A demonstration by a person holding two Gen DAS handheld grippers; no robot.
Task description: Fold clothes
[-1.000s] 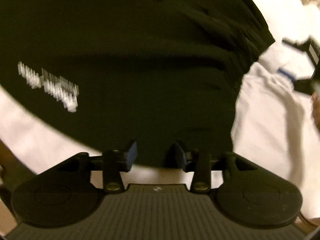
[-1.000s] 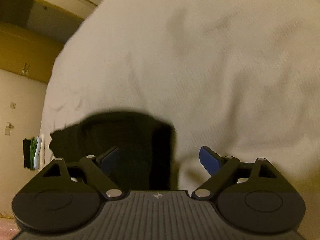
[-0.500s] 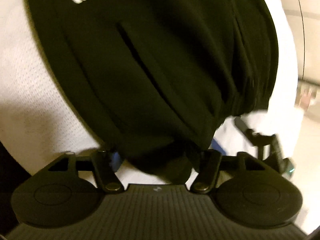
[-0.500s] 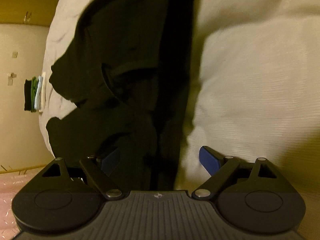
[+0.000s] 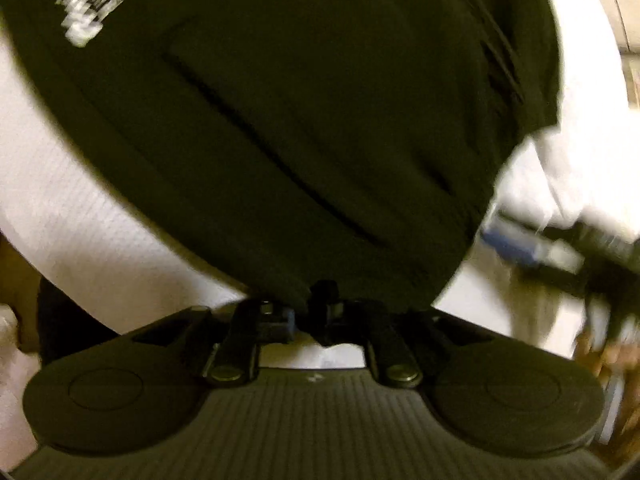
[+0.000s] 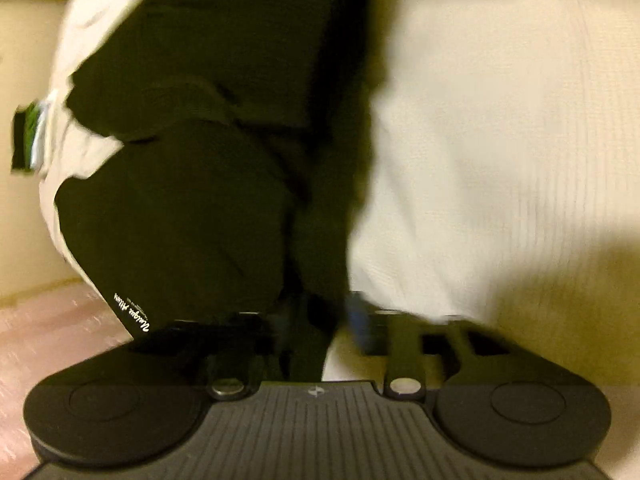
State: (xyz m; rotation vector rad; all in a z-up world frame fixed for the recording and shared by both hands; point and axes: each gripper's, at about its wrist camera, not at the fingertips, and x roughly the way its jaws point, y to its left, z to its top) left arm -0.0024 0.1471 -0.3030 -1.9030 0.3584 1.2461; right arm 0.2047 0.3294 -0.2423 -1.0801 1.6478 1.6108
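Note:
A black garment (image 5: 320,100) with a white printed logo (image 5: 84,12) and a slanted pocket slit lies on a white bed cover (image 5: 80,208). My left gripper (image 5: 323,312) pinches the garment's near hem; its jaws stand close together and are opening. In the right wrist view the same garment (image 6: 192,208) runs up the left half, bunched in folds, with small white script (image 6: 132,314) near its edge. My right gripper (image 6: 308,328) has a strip of the black cloth between its jaws, which are closing; its blue pad (image 6: 358,320) sits at the cloth's right edge. The right gripper also shows blurred in the left wrist view (image 5: 532,244).
The white bed cover (image 6: 500,140) fills the right side. A pale wall (image 6: 24,60) and a pinkish floor (image 6: 44,332) lie past the bed's left edge. A small stack of green and dark folded clothes (image 6: 28,136) sits far off at the left.
My left gripper closed onto the garment's hem and sank a little. My right gripper swept left over the bed to the garment's edge, and its jaws have narrowed around the cloth.

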